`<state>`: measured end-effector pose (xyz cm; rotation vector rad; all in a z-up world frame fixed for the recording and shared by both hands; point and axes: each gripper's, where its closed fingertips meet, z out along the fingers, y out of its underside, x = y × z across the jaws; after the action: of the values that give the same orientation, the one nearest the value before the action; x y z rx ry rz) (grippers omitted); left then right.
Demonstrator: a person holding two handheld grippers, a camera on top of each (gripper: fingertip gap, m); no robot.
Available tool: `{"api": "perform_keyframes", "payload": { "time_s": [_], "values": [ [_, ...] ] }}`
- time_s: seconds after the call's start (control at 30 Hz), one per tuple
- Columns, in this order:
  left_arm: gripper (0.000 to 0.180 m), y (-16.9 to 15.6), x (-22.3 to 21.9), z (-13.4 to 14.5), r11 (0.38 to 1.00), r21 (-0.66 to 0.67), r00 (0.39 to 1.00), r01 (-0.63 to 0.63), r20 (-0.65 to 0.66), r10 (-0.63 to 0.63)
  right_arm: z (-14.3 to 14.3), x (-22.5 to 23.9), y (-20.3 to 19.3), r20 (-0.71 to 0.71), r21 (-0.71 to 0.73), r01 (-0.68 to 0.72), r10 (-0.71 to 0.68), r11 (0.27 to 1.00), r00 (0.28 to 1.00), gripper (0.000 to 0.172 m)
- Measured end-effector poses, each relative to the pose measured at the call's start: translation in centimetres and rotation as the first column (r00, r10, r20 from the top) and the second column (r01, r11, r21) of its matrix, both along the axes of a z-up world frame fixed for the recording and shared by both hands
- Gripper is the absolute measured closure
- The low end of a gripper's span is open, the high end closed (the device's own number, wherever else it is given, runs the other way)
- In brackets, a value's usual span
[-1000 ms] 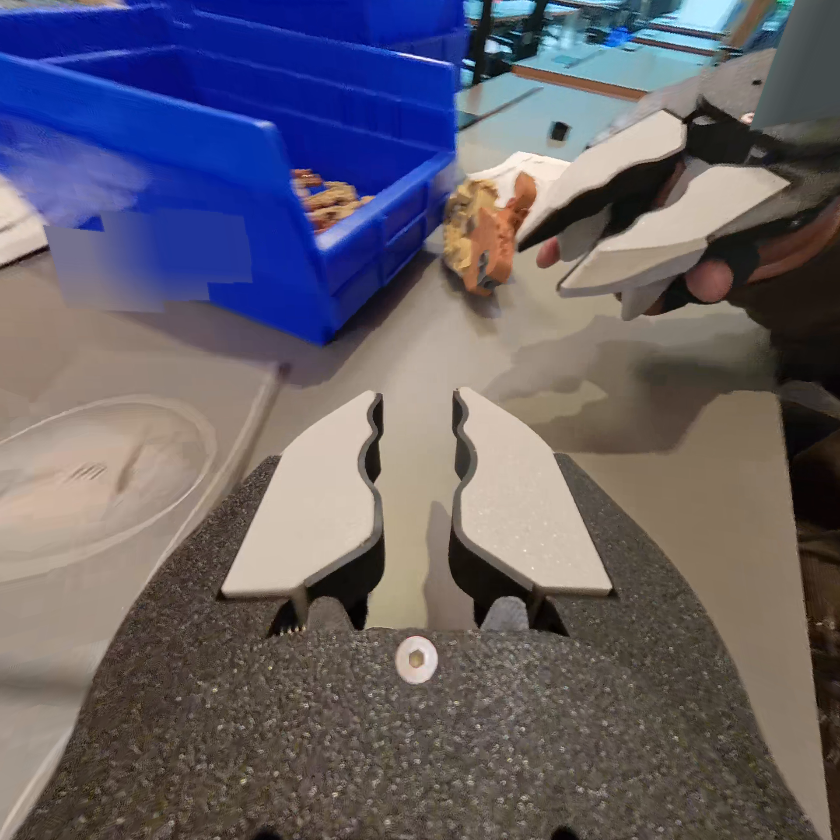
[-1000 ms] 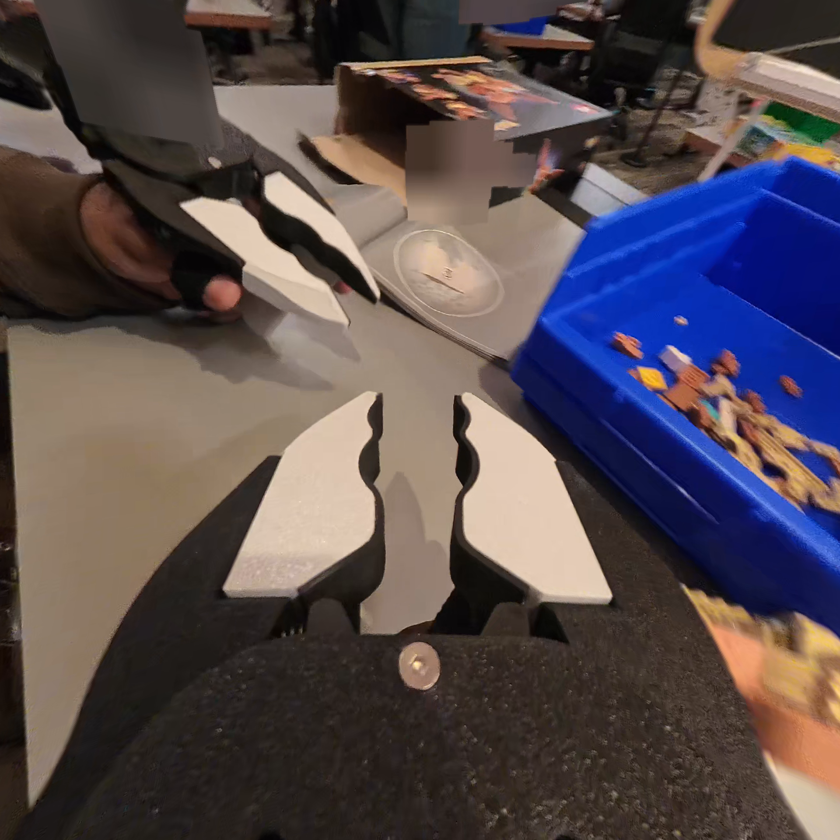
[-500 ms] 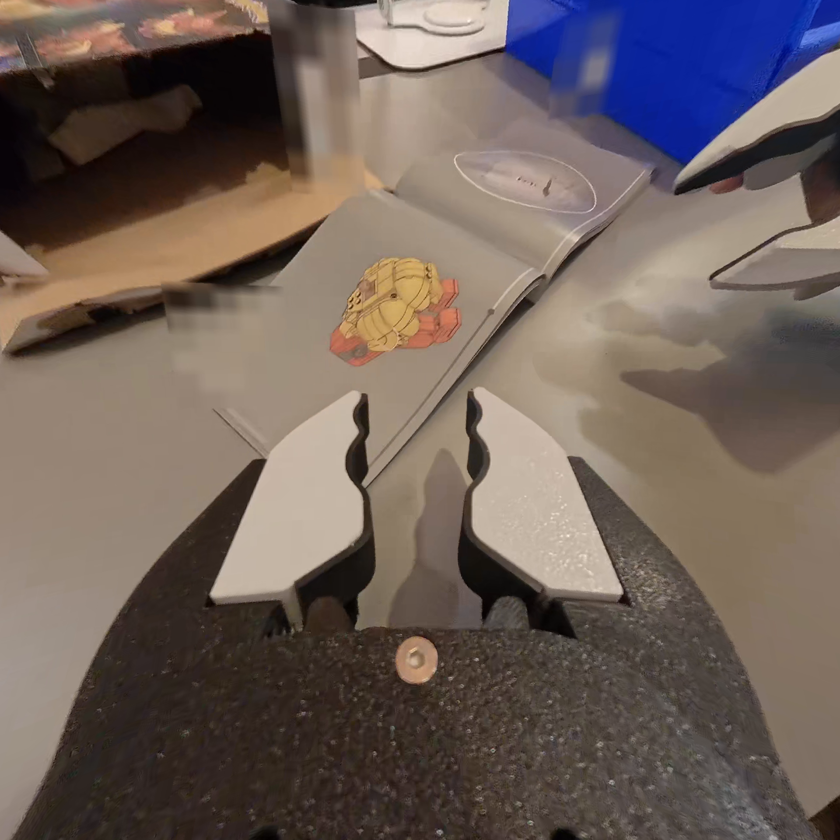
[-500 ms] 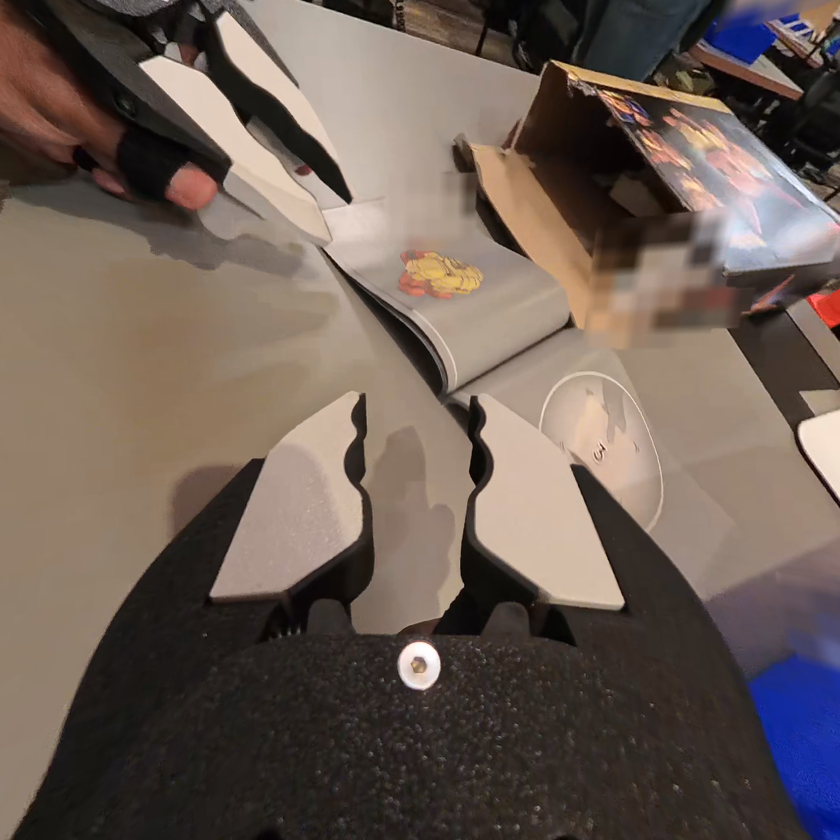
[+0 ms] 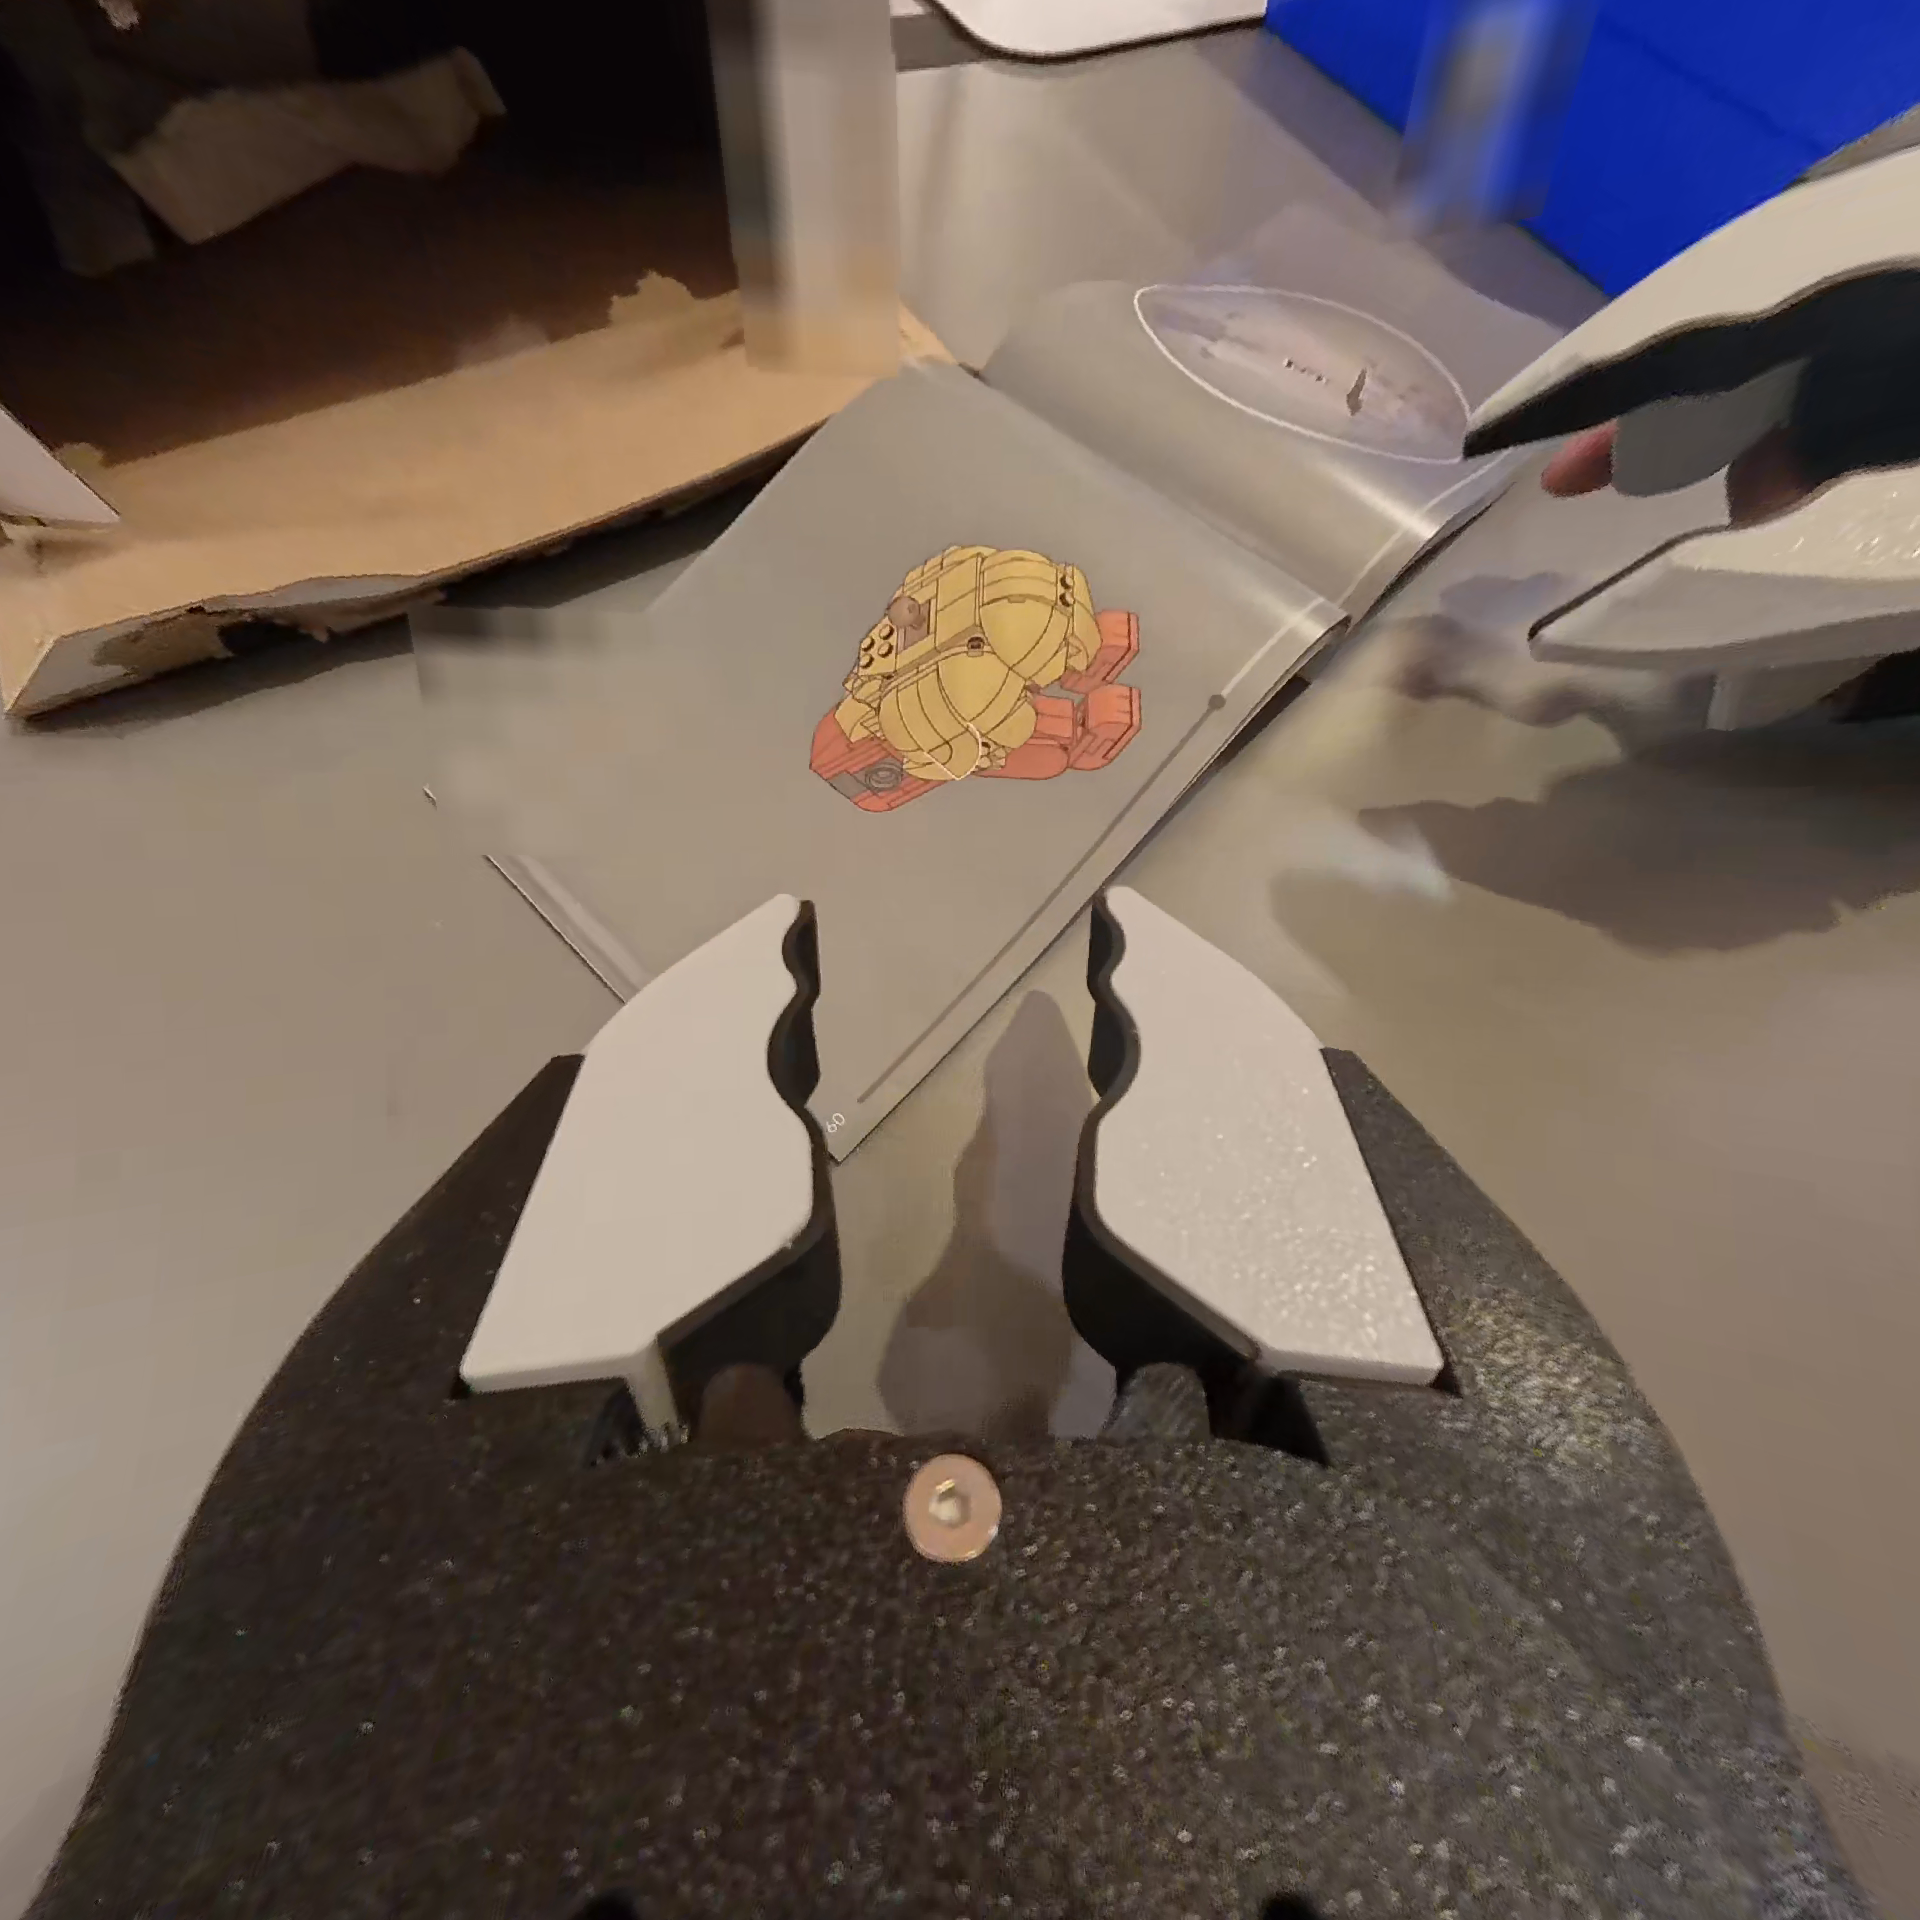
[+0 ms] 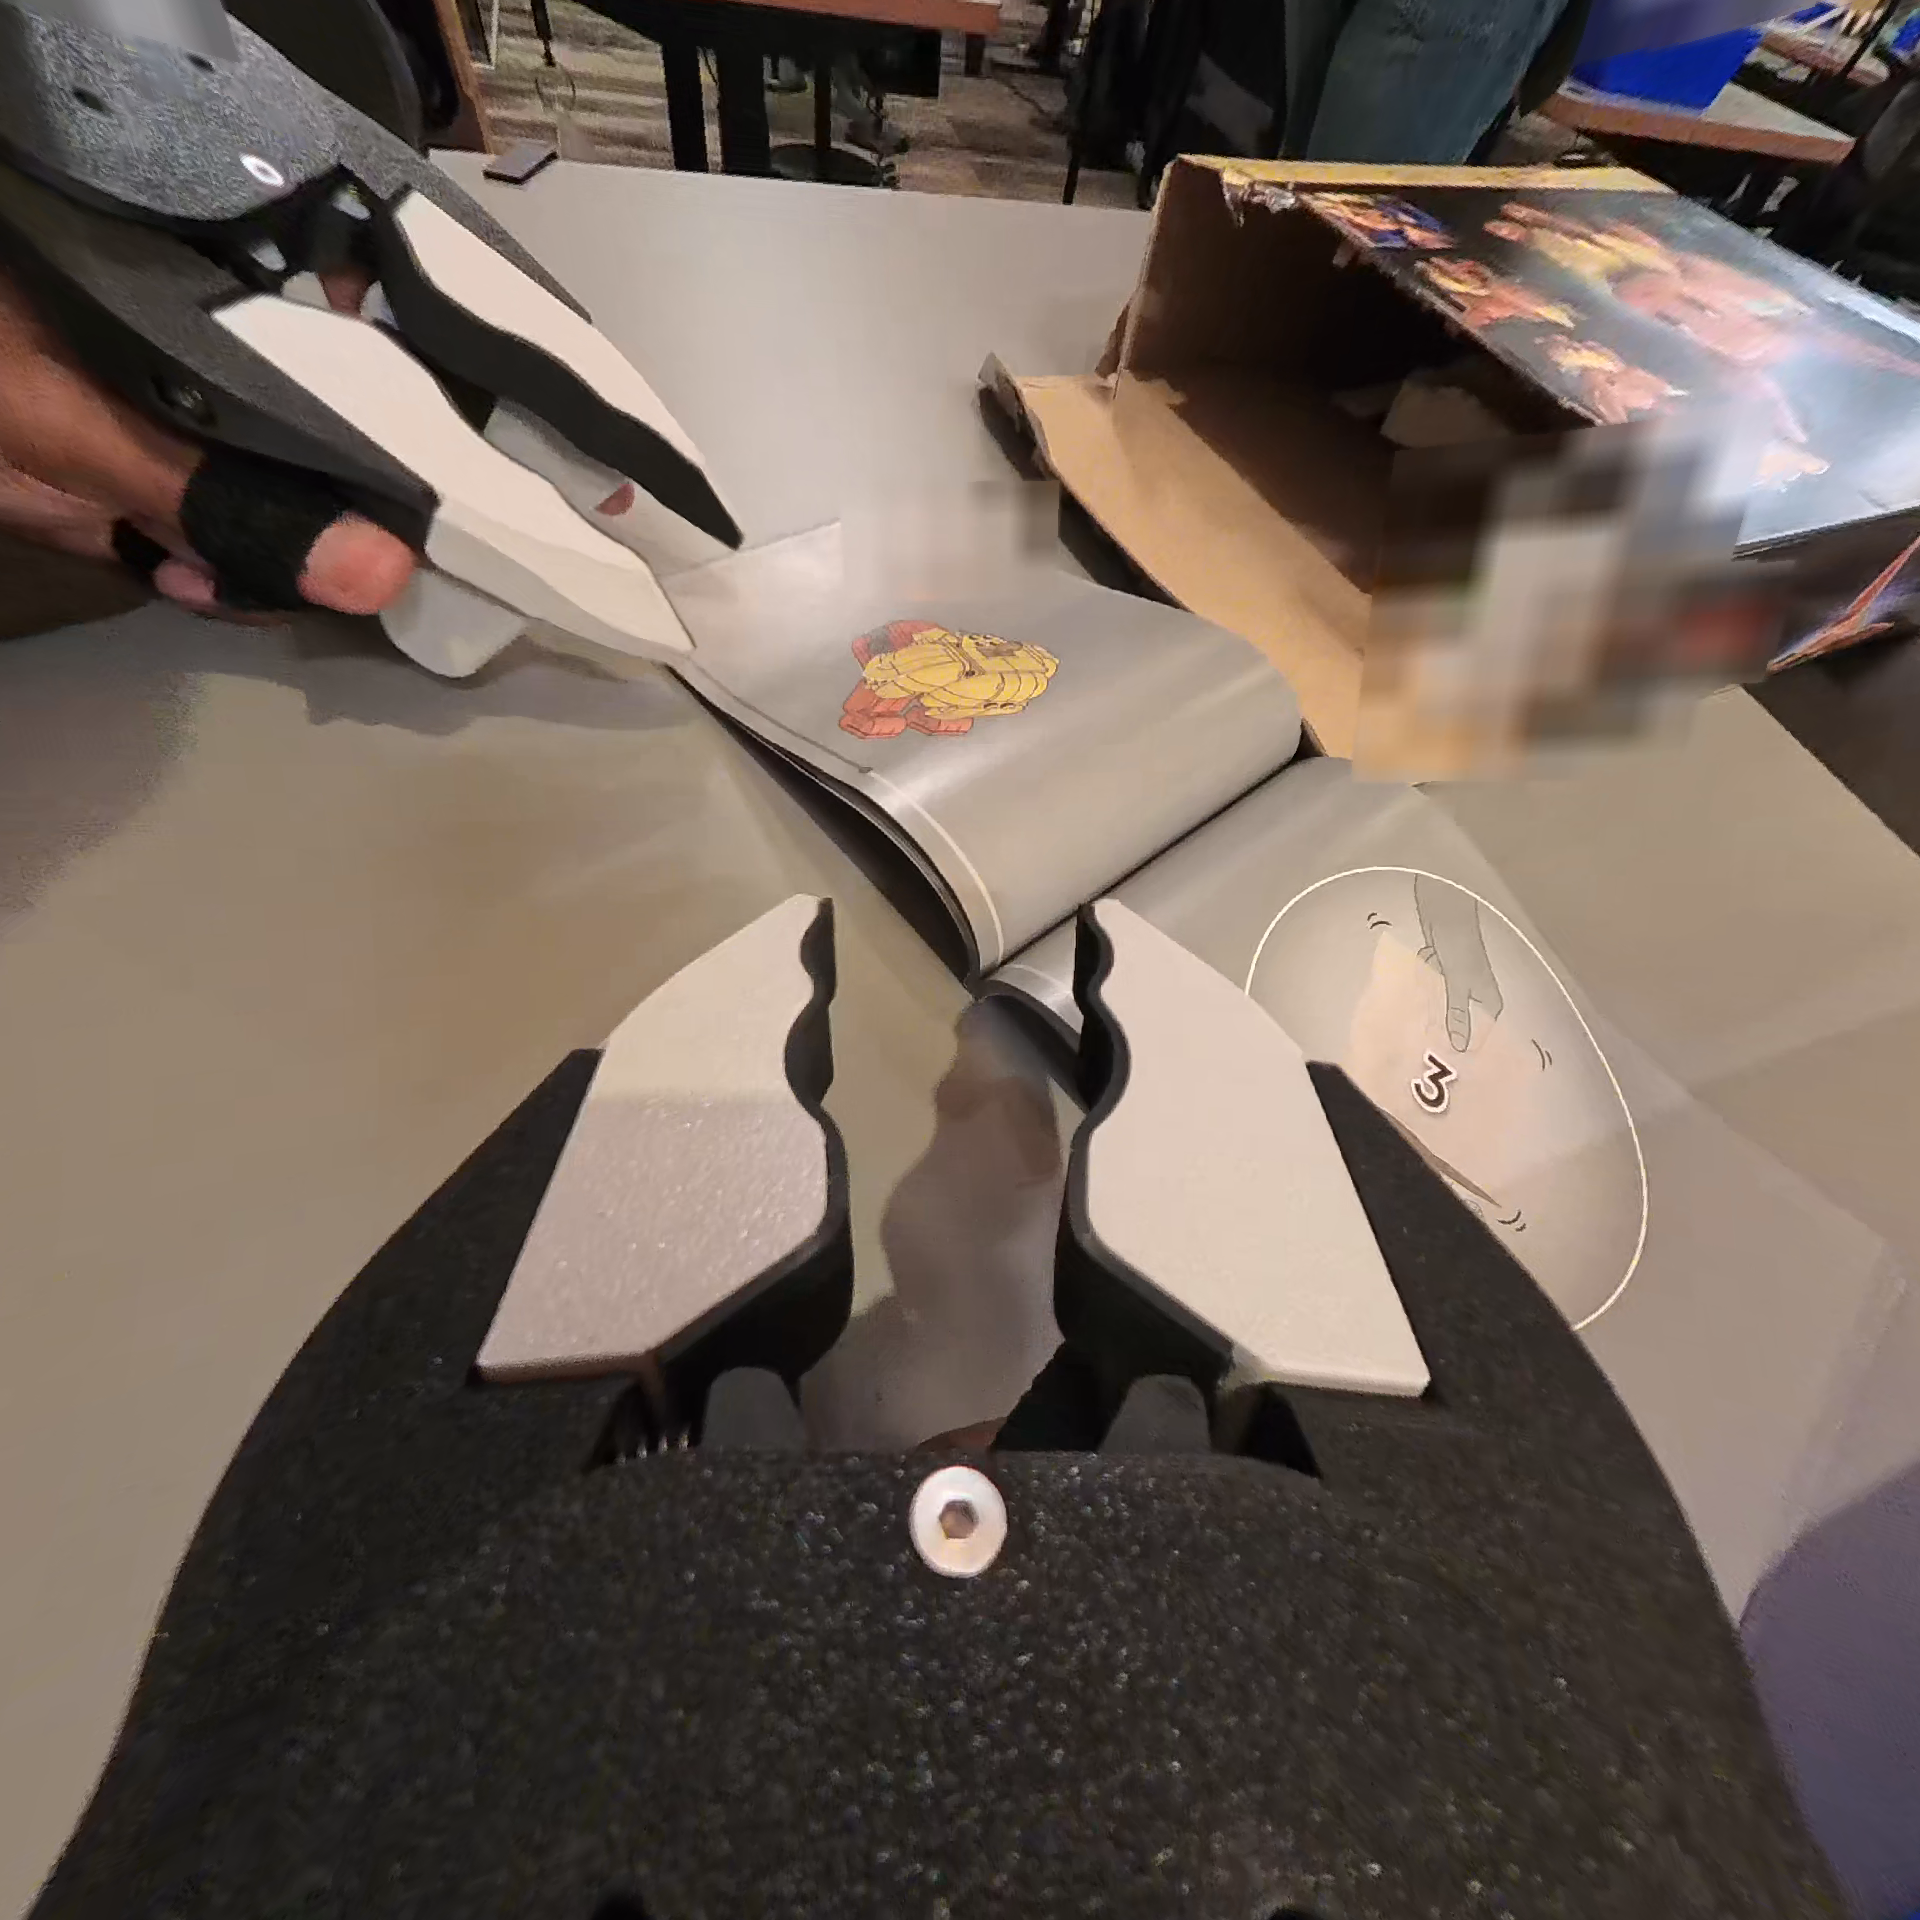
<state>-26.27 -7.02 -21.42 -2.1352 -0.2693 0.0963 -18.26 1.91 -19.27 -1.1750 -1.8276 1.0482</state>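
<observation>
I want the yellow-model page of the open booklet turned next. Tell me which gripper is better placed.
Probably left. The left gripper stands open at that page's free corner; the right gripper, also open, sits by the booklet's spine.

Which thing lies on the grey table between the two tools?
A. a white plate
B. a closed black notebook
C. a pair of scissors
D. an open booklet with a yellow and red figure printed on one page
D: the open booklet lies flat on the table, its left page showing the yellow and red figure.
</observation>
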Motion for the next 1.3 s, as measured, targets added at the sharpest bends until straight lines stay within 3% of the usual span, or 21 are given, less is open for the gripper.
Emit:
{"api": "perform_keyframes", "payload": {
  "time_s": [0.67, 1.03, 1.3],
  "values": [
    [0.127, 0.2, 0.1, -2.7, 0.976, -0.218, 1.0, 0.016, -0.017, -0.021, -1.2, -0.3, 0.5, 0.067, 0.069, 0.056, -0.061, 0.996, 0.996, 0.127],
    [0.127, 1.0, 1.5, -2.7, 0.974, -0.218, 0.998, 0.064, -0.011, -0.068, -1.3, -0.6, 0.5, 0.057, 0.131, 0.075, -0.083, 0.989, 0.995, 0.127],
    [0.128, 2.2, 3.4, -2.6, 0.969, -0.21, 0.991, 0.128, -0.014, -0.134, -0.1, -2.1, 1.0, -0.028, 0.271, 0.126, -0.123, 0.954, 0.992, 0.128]
  ]
}}
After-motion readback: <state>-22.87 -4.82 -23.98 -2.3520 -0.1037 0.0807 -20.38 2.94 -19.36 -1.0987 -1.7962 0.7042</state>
